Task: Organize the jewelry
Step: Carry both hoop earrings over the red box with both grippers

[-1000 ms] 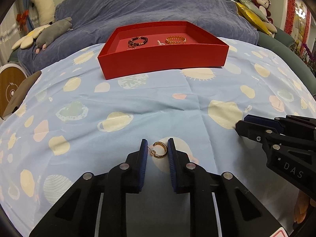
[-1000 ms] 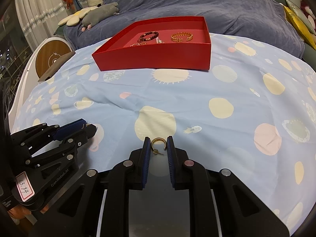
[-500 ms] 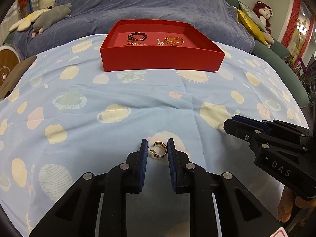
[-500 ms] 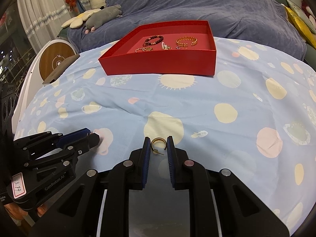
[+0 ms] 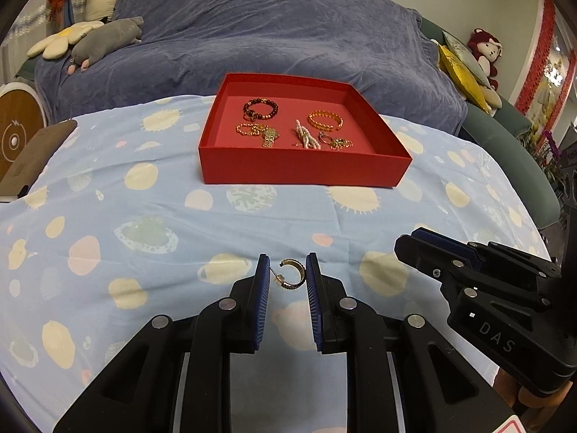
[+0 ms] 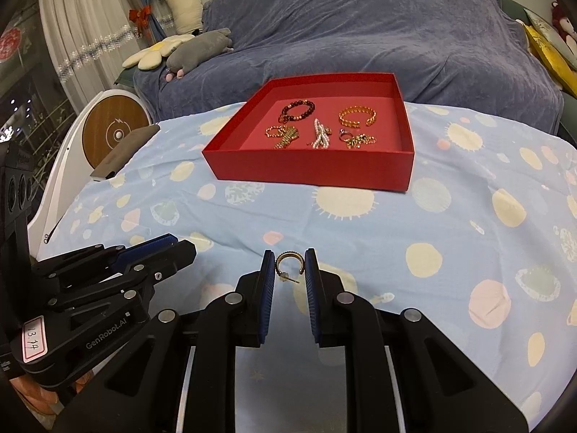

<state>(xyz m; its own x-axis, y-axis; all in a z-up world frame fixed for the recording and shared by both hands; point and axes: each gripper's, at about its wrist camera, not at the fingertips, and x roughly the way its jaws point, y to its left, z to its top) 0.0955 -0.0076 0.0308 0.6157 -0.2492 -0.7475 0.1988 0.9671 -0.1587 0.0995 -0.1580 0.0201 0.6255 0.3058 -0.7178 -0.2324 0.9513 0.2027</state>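
Earrings are mid-carry. Left wrist view: left claw (image 5: 287, 278) clamped on a gold hoop earring (image 5: 293, 274), red tray (image 5: 303, 171) well ahead. Right wrist view: right claw (image 6: 290, 270) pinches its matching hoop (image 6: 288, 263); next, both need lowering over the tray, then releasing.

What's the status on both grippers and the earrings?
Left gripper shut on a gold hoop earring. Right gripper shut on its mate. Red tray ahead, path clear.
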